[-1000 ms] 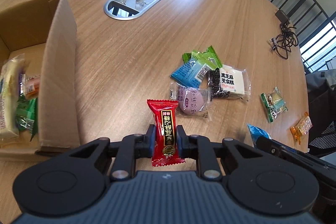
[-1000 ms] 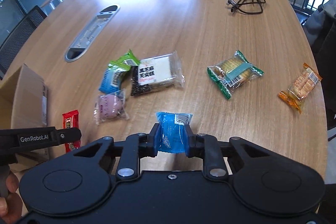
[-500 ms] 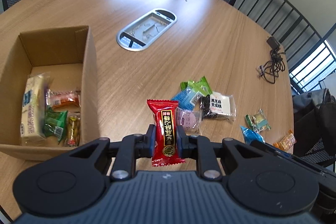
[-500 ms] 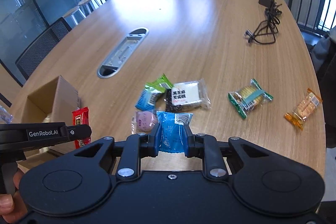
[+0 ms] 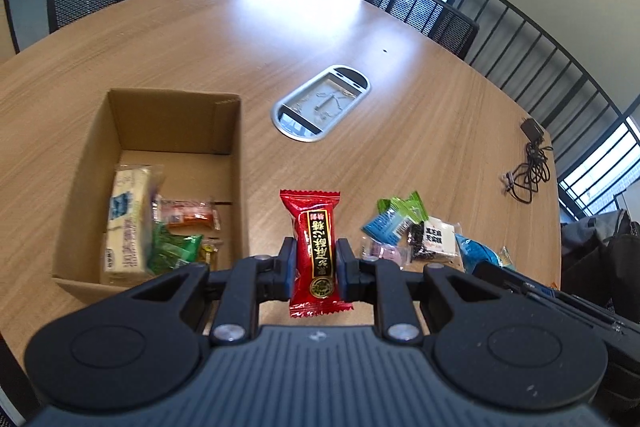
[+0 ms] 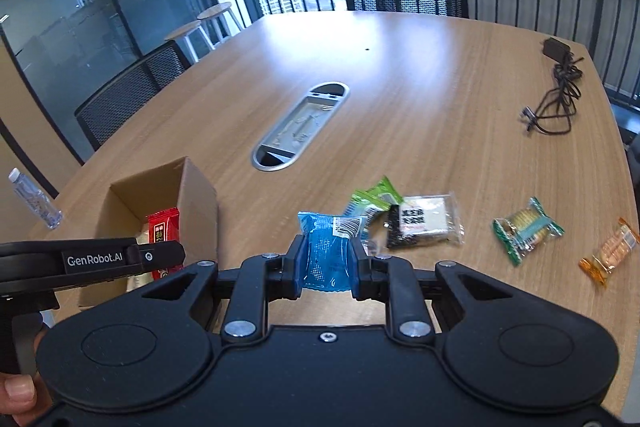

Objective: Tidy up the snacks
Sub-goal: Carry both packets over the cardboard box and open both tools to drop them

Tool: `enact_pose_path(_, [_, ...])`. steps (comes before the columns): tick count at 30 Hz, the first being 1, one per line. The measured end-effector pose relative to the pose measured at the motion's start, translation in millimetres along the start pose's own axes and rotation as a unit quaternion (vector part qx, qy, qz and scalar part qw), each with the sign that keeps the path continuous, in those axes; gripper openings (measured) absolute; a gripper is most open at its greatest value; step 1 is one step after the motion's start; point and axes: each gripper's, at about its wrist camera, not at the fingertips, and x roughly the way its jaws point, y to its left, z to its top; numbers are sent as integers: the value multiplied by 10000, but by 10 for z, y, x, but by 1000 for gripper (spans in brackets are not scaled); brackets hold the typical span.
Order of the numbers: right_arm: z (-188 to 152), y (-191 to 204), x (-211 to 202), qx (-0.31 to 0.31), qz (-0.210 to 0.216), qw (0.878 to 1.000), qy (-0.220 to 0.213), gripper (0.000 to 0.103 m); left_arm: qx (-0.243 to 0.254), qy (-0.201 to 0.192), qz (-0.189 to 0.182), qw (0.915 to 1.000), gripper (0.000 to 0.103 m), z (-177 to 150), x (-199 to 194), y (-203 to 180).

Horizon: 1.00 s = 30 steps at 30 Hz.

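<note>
Now left hand-held gripper [image 5: 316, 263] pinches red foil candy packet [image 5: 314, 239] upright, beside open brown cardboard box [image 5: 236, 155] on wooden surface [image 5: 400, 155]. Right hand-held gripper [image 6: 327, 263] pinches blue plastic snack packet [image 6: 326, 251]; purplish packet [image 5: 382, 251] behind, probably a bun.

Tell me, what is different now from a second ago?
Both grippers have risen away from the table, so more of the room shows. The left gripper carried its red snack packet up, and the open cardboard box is now seen from above. The right gripper lifted its blue packet. Nothing was let go; the snacks on the table and in the box stayed put.
</note>
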Motion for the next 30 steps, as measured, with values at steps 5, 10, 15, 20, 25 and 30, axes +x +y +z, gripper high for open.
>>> enact_pose_path(5, [31, 227, -4, -151, 164, 9997, -58, 21, -154, -125, 122, 9997, 19, 39, -134, 212])
enact_pose_path(10, [56, 442, 15, -309, 343, 9989, -79, 21, -337, -224, 277, 9988, 19, 71, -236, 443])
enact_pose_path(15, [79, 650, 64, -475, 494, 9976, -63, 21, -552, -311, 421, 9971, 19, 102, -306, 668])
enact_pose_path(20, [109, 848, 129, -610, 661, 9959, -54, 21, -776, -347, 563, 9948, 19, 137, -327, 866])
enact_pose_path(25, [140, 1018, 228, -763, 799, 9939, 21, 21, -932, -351, 667, 9928, 19, 173, -289, 995])
enact_pose_path(30, [184, 1138, 327, -883, 927, 9917, 97, 21, -1046, -290, 732, 9914, 19, 208, -199, 1090])
